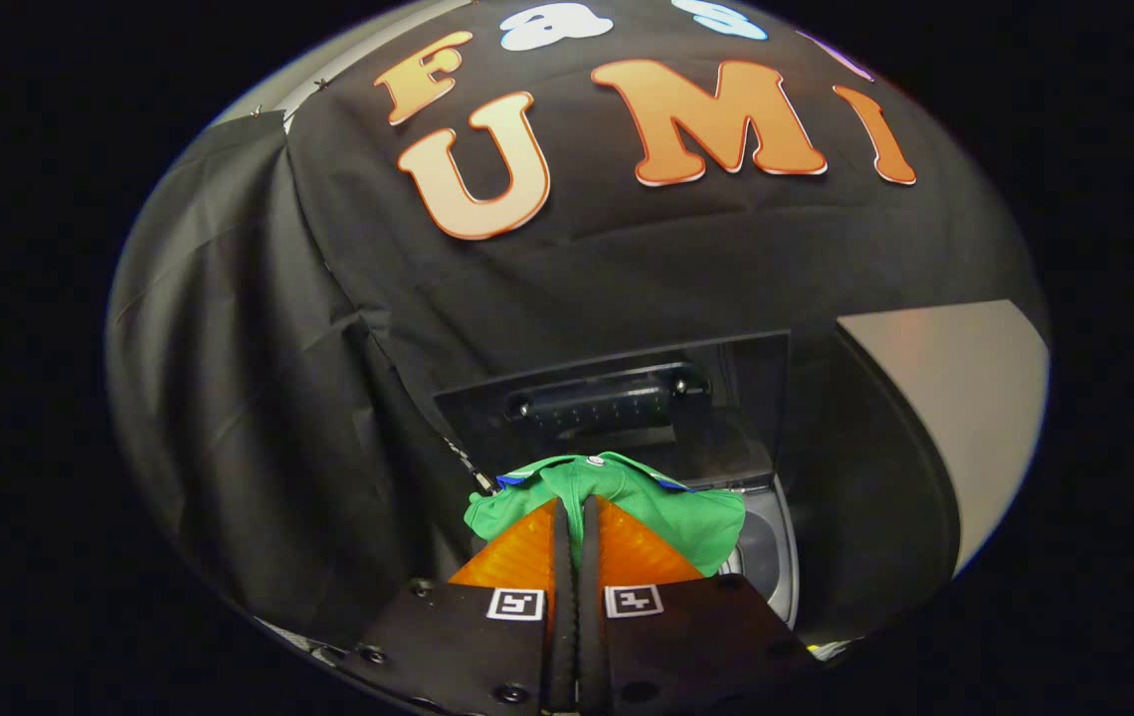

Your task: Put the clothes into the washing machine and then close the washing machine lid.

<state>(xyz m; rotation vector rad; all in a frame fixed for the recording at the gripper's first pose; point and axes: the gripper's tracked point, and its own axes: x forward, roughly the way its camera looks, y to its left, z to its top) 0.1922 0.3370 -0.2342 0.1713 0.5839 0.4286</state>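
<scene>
Green cloth, a small garment [617, 502], bunches at the tips of the gripper [577, 517]; orange fingers [527, 552] pressed nearly together with fabric pinched between them, so gripping the garment. Held aloft, above and just in front of the washing machine [771, 552], whose grey opening shows beyond the fingers to their right. Dark lid [617, 398] stands raised behind. Judgement: pick-up done, carry under way; garment not yet dropped in, lid closing still to come

You see orange ribbed fingers [527, 547] pinching a green shirt [627, 497] with blue trim; the washing machine [766, 557] looks grey.
</scene>
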